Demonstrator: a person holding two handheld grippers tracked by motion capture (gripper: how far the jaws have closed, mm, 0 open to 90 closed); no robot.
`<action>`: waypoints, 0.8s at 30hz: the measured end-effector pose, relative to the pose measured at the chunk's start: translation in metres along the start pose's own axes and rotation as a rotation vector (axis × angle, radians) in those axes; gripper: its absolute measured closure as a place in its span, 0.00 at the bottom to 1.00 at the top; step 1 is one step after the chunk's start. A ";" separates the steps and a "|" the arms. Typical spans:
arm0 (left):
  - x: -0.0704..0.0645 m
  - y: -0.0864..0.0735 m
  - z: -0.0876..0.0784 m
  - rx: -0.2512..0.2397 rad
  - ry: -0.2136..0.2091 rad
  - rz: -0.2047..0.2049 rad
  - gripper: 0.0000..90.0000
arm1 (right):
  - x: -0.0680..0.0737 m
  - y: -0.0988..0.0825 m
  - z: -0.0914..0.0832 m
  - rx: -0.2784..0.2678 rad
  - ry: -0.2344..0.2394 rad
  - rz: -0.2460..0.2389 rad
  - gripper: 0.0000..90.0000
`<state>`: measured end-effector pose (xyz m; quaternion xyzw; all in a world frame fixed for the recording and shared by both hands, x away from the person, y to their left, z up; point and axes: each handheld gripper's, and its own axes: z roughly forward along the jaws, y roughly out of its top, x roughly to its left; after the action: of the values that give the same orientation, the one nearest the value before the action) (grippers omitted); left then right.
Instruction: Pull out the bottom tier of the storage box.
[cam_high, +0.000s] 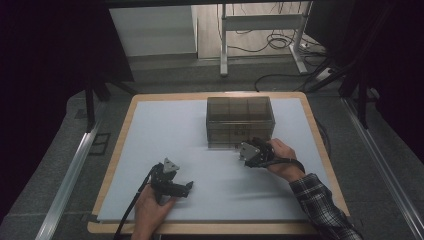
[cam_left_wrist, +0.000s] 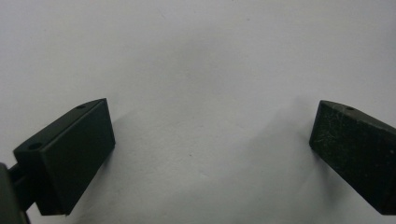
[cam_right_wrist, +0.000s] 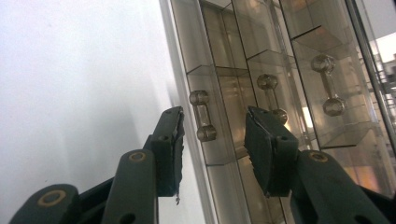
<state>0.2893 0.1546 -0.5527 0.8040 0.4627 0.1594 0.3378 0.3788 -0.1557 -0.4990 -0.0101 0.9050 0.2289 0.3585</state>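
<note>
Drawer box (cam_high: 240, 120): smoky clear glossy plastic. Table (cam_high: 120, 135): wood edge, matt white sheet (cam_high: 170, 130).

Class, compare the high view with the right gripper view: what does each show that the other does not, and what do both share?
High view alone: the left gripper, jaws apart over the white table sheet, the wooden table edge and the floor cables beyond.

Right gripper view alone: the bar handles on the drawer fronts, one between its parted jaws, untouched by the pads.

Both: the smoky clear drawer cabinet, the right gripper at its front, and the white sheet.
</note>
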 end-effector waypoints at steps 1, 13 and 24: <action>0.000 0.000 0.000 0.000 0.000 0.000 0.00 | -0.002 0.000 0.000 -0.007 0.011 0.010 0.63; 0.000 0.000 0.000 0.005 0.000 0.006 0.00 | -0.032 -0.011 -0.004 -0.048 0.173 0.152 0.63; 0.000 0.000 0.000 0.005 -0.001 0.006 0.00 | -0.062 -0.029 -0.001 -0.073 0.301 0.223 0.67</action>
<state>0.2894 0.1550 -0.5525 0.8062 0.4606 0.1591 0.3357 0.4293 -0.1912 -0.4692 0.0431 0.9350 0.2960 0.1906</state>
